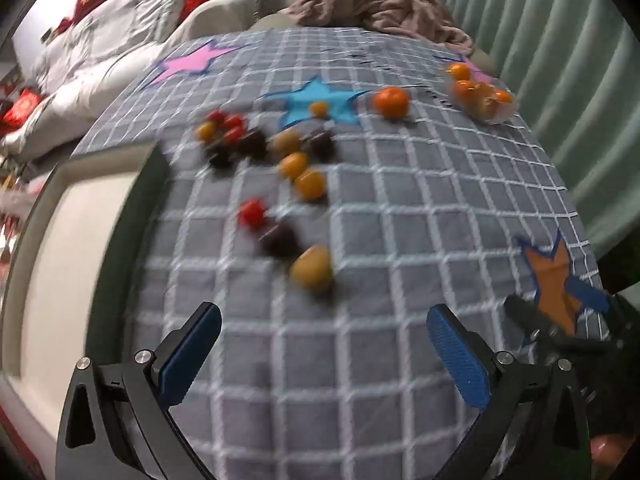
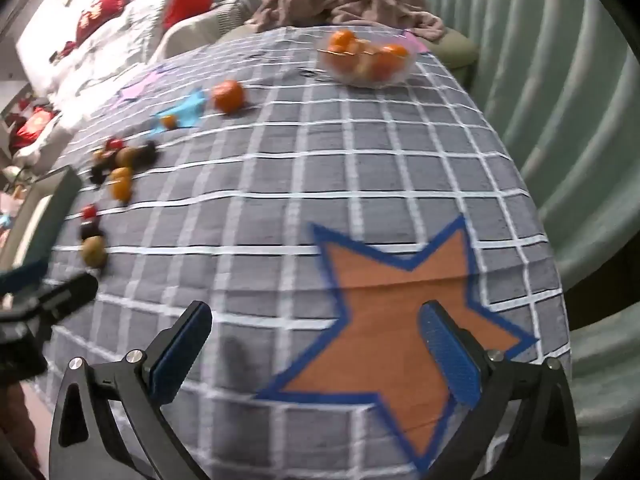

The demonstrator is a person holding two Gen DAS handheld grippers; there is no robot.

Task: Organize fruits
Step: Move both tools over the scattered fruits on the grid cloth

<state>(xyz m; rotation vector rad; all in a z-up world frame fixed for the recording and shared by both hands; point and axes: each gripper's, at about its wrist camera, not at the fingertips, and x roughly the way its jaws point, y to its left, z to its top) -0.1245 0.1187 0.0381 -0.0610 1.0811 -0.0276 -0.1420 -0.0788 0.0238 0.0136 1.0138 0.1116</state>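
Several small fruits lie loose on a grey checked cloth [image 1: 400, 208]: red ones [image 1: 251, 213], dark ones [image 1: 280, 240] and yellow-orange ones [image 1: 312, 270]. A larger orange [image 1: 391, 102] [image 2: 228, 96] sits alone farther back. A clear bowl [image 1: 486, 98] [image 2: 370, 60] at the far right holds several oranges. My left gripper [image 1: 322, 330] stands open above the cloth, just short of the nearest yellow fruit, with nothing between its fingers. My right gripper [image 2: 316, 328] is open over an orange star patch [image 2: 400, 320], holding nothing. Both views are blurred.
The right gripper's body [image 1: 560, 336] shows at the lower right of the left wrist view. A pile of pinkish cloth [image 1: 380, 4] lies behind the table. A white quilt with red cushions [image 1: 100, 20] is at the left, green pleated fabric [image 1: 560, 60] at the right.
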